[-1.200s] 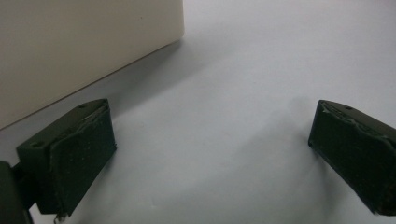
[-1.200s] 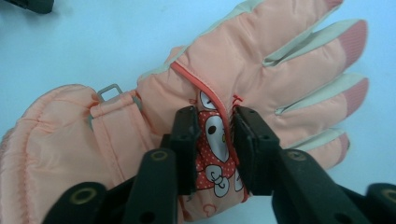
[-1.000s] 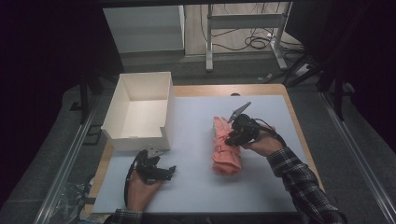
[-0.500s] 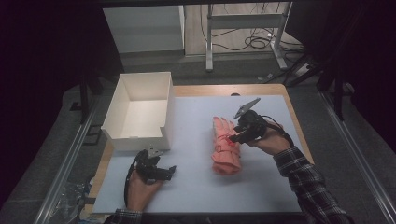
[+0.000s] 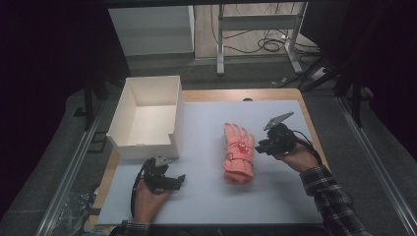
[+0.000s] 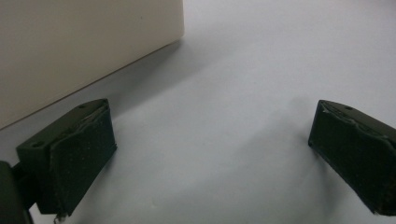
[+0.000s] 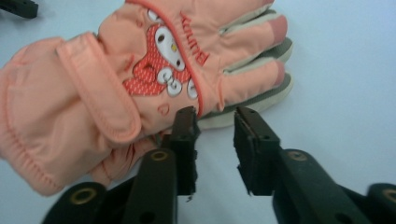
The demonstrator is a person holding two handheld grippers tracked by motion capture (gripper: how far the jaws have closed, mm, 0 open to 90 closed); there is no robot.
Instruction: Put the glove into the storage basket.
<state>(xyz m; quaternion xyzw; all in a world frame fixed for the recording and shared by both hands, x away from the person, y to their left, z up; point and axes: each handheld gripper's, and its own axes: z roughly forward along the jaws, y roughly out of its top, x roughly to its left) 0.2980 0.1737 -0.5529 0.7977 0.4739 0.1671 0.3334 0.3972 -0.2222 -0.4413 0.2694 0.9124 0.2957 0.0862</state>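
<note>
A pair of pink gloves [image 5: 238, 152] with a cartoon print lies stacked on the pale mat [image 5: 206, 123], fingers pointing away from the person. In the right gripper view the gloves [image 7: 140, 84] lie just ahead and to the left. My right gripper [image 5: 259, 146] sits at their right edge. Its jaws [image 7: 215, 114] have just been closing and stand a narrow gap apart, tips at the cream edge of the lower glove, with nothing pinched. My left gripper [image 5: 179, 180] rests on the mat at the front left, its jaws [image 6: 212, 109] wide open over bare mat.
A white open-topped box [image 5: 142, 150] stands at the table's left, just beyond the left gripper; its wall [image 6: 70, 46] fills that gripper view's upper left. Wooden table edges frame the mat. Cables and metal frame legs [image 5: 221, 44] lie on the floor behind.
The right gripper has slid to the right, off the top of the gloves to their right edge. The gloves now show flat with the fingers visible. The left gripper has not moved.
</note>
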